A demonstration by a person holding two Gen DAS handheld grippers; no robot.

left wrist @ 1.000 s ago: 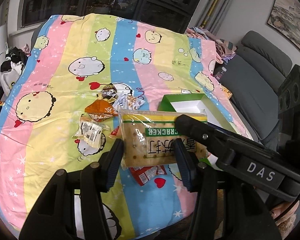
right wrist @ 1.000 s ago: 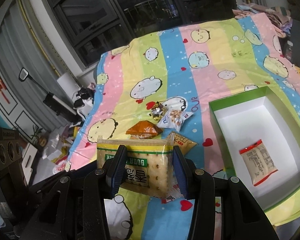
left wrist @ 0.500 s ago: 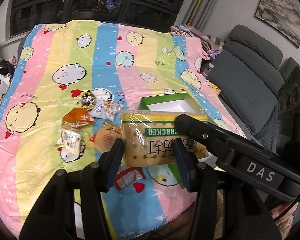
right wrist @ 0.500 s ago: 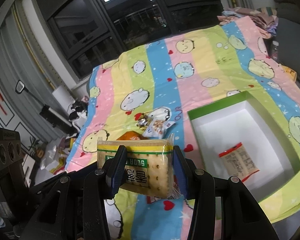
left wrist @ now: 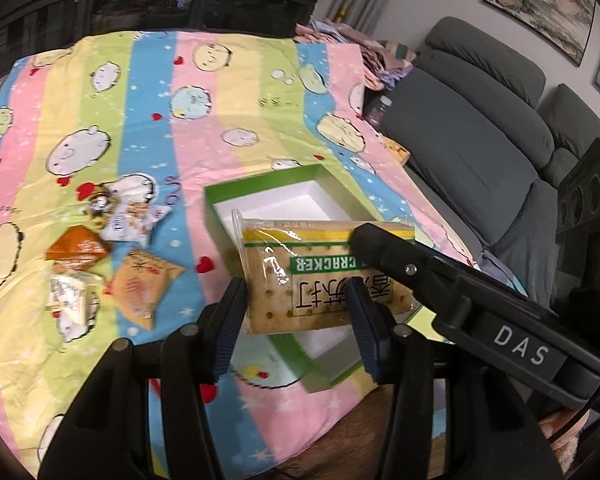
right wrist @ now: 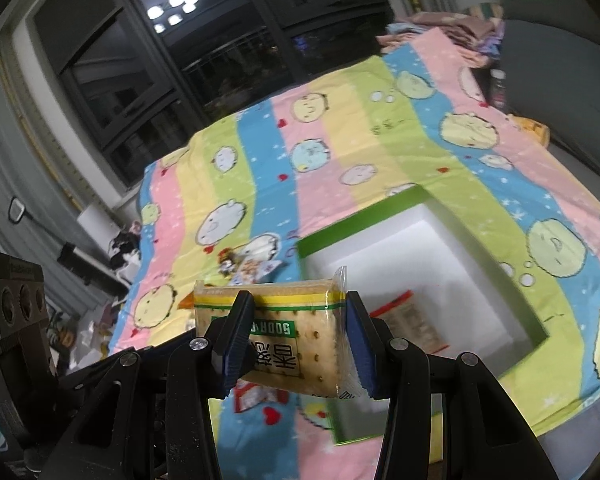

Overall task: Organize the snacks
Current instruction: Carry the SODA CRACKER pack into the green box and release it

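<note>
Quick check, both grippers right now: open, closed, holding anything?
Left gripper: closed on one end of the cracker pack.
Right gripper: closed on the same cracker pack's other end.

readable print on two things
"cracker" in white on a green band, upside down, on the cracker pack point(left wrist: 324, 276); "das" on the black gripper body point(left wrist: 520, 346) at right.

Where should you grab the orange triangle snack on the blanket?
Pinch the orange triangle snack across its puffy middle, coming straight down from above: it lies flat on the blanket, and a white packet crowds its near edge.
</note>
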